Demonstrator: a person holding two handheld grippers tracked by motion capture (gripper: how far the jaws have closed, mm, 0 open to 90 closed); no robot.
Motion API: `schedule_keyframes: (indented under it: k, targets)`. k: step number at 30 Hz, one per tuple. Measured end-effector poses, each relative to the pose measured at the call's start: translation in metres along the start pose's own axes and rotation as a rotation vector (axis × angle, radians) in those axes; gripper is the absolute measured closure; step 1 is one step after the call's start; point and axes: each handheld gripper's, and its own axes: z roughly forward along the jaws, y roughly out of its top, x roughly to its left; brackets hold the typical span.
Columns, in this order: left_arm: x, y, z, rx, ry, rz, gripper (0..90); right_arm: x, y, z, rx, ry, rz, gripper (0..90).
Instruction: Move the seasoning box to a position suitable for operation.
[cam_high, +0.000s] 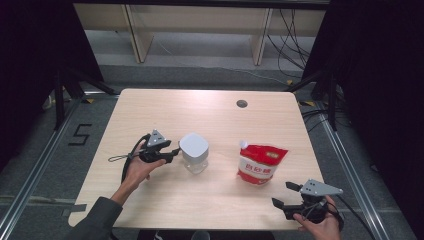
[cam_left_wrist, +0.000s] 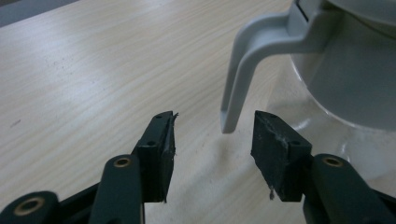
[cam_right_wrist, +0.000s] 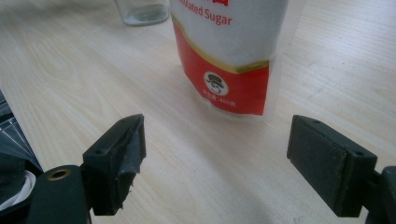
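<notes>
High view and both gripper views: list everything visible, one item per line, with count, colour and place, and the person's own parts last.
Light wooden table: one, pale wood, centre of the high view.
Dark round hole: one, near the table's far edge.
Clear glass jug with a grey lid and grey handle: one, mid-table, left of centre; its handle hangs just beyond the left tongs' tips.
Red and white sugar pouch: one, upright, right of the jug, in front of the right tongs.
Wooden furniture legs: pale, on the floor beyond the table.
Left tongs: black, jaws part open, nothing between the pads, beside the jug.
Right tongs: black, jaws wide open, at the table's near right edge.
Hands: two; left hand, right hand.
</notes>
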Motion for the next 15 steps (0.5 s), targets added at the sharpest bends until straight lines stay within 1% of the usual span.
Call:
schedule_keyframes:
  k: [1, 2, 3, 4, 5, 6, 7, 8, 9, 10, 11, 12, 13, 14, 15]
  targets:
    - [0.000, 0.003, 0.001, -0.012, -0.016, 0.038, 54.3, 0.000, 0.000, 0.000, 0.002, -0.003, 0.000, 20.4]
    - [-0.001, 0.005, 0.003, -0.007, -0.024, 0.053, 56.0, 0.000, 0.000, 0.000, 0.003, -0.005, -0.003, 20.4]
    - [-0.003, 0.005, 0.005, -0.020, -0.026, 0.060, 57.6, 0.000, 0.000, 0.000, 0.004, -0.007, -0.003, 20.4]
    - [-0.004, 0.006, 0.007, -0.018, -0.032, 0.078, 59.4, -0.003, 0.000, 0.000, -0.003, -0.018, -0.035, 20.4]
    - [-0.003, 0.008, 0.008, -0.011, -0.043, 0.103, 61.5, -0.003, 0.000, 0.000, 0.000, -0.014, -0.033, 20.4]
    - [-0.003, 0.008, 0.008, -0.011, -0.043, 0.103, 64.1, -0.003, 0.000, 0.000, 0.000, -0.014, -0.033, 20.4]
    - [-0.004, 0.010, 0.011, -0.004, -0.023, 0.124, 67.1, -0.003, 0.000, 0.000, -0.002, -0.012, -0.027, 20.4]
    - [-0.004, 0.010, 0.011, -0.004, -0.023, 0.124, 68.7, -0.003, 0.000, 0.000, -0.002, -0.012, -0.027, 20.4]
    - [-0.006, 0.012, 0.013, -0.014, -0.041, 0.122, 72.5, -0.002, 0.000, 0.000, -0.001, -0.013, -0.028, 20.4]
    - [-0.006, 0.012, 0.013, -0.014, -0.041, 0.122, 76.0, -0.002, 0.000, 0.000, -0.001, -0.013, -0.028, 20.4]
    - [-0.008, 0.012, 0.014, -0.028, -0.040, 0.129, 78.7, -0.002, 0.000, 0.000, 0.003, -0.013, -0.029, 20.4]
    - [-0.008, 0.012, 0.014, -0.028, -0.040, 0.129, 79.2, -0.002, 0.000, 0.000, 0.003, -0.013, -0.029, 20.4]
    - [-0.009, 0.011, 0.013, -0.038, -0.047, 0.082, 79.7, -0.002, 0.000, 0.000, 0.002, -0.004, -0.020, 20.5]
    - [-0.009, 0.011, 0.013, -0.038, -0.047, 0.082, 80.1, -0.002, 0.000, 0.000, 0.002, -0.004, -0.020, 20.5]
    - [-0.008, 0.010, 0.011, -0.029, -0.039, 0.064, 80.3, -0.002, 0.000, 0.000, 0.008, -0.003, -0.014, 20.5]
